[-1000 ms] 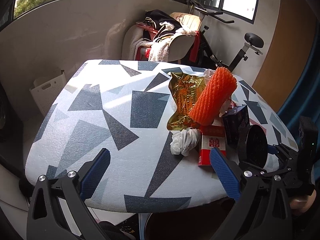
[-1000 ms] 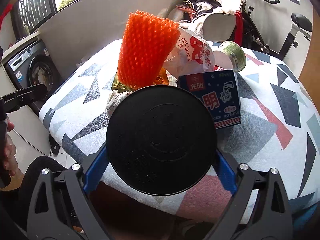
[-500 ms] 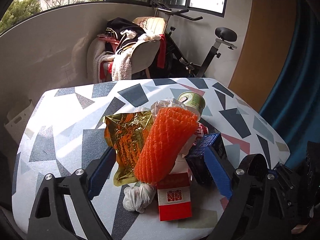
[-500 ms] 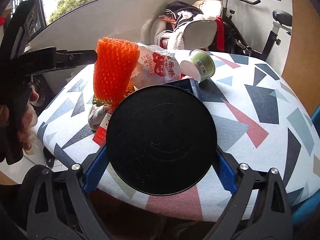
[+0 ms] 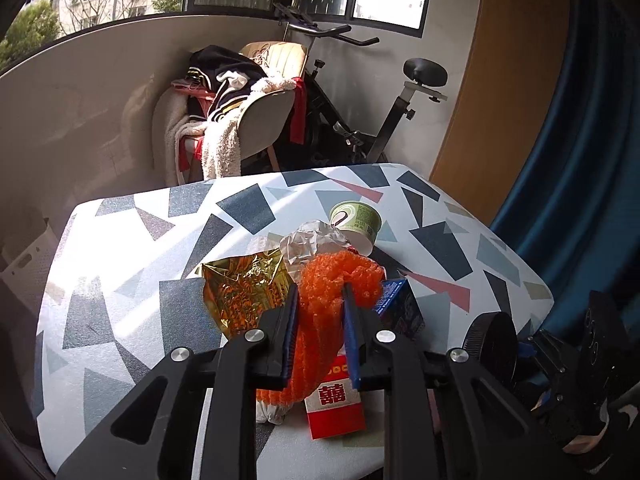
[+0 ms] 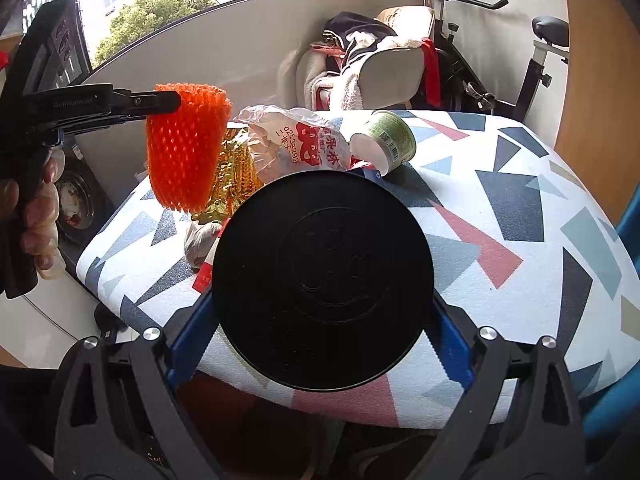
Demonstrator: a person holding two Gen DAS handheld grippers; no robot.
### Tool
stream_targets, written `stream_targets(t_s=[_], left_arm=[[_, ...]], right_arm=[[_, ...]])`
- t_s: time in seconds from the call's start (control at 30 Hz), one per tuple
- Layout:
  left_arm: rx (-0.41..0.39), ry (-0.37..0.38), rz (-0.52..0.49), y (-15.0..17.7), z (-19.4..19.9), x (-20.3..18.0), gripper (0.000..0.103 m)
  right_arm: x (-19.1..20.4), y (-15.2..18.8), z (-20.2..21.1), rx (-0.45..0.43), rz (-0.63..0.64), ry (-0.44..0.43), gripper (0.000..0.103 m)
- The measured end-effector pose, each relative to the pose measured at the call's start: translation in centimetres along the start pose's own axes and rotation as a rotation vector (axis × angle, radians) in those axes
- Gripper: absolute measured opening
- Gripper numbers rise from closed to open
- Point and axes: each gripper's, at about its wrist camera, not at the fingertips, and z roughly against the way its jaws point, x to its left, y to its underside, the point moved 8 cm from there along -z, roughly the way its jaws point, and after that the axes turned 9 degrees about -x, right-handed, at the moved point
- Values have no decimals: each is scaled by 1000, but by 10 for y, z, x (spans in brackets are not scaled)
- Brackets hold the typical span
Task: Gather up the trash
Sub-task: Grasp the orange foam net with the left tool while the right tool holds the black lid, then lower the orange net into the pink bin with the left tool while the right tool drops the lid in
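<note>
1. Behind the table (image 5: 120,264) stand a pale curved wall, a chair (image 5: 264,120) heaped with clothes and a fleecy towel, and an exercise bike (image 5: 360,120); the table top has a white cover printed with grey, blue and pink angular patches.
2. Trash lies in one heap near the front edge of the table: a crinkled gold foil bag (image 5: 244,292), a crumpled clear plastic bag with red print (image 6: 296,144), a round green paper cup (image 5: 356,220) lying on its side with its white bottom turned to the right wrist camera, a dark blue carton (image 5: 404,308), a red box (image 5: 336,404) and a small white wad of paper (image 6: 202,236). What the cup or the boxes hold I cannot tell.
3. The left gripper (image 5: 318,328) has just been closing, and its blue pads now clench an orange foam net sleeve (image 5: 324,320), a soft tube with an open mesh texture. In the right wrist view the sleeve (image 6: 186,148) hangs from the black fingers, lifted clear of the table, just beside the foil bag.
4. The right gripper (image 6: 322,316) grasps a flat round black lid (image 6: 322,280) by its edges between its blue pads; the lid is smooth plastic with faint raised rings, and it covers the middle of that view.
5. A hand (image 6: 38,216) holds the left gripper's handle at the left edge.
</note>
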Motion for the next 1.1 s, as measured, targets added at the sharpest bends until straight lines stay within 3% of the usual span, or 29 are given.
stream_targets(t_s=[0.13, 0.3, 0.47, 0.63, 0.7, 0.73, 0.77, 0.83, 1.1], left_arm=[[-3, 43, 21, 19, 37, -9, 20], [49, 132, 24, 86, 69, -29, 20], [182, 160, 18, 168, 72, -40, 20], [245, 165, 42, 209, 62, -41, 22], [253, 189, 50, 213, 60, -45, 30], [251, 209, 45, 213, 61, -48, 44], [234, 220, 32, 211, 63, -50, 65], [165, 201, -7, 206, 72, -51, 79], [90, 63, 18, 196, 96, -12, 89]], right_arm=[[8, 3, 9, -17, 12, -8, 92], [19, 21, 20, -14, 40, -21, 92], [22, 53, 26, 36, 67, -14, 92], [19, 76, 32, 74, 59, -8, 92], [18, 81, 33, 80, 57, -4, 92], [19, 82, 34, 78, 59, -4, 92], [21, 82, 34, 77, 61, -6, 93], [27, 82, 33, 70, 77, -13, 92], [75, 104, 22, 128, 271, -83, 93]])
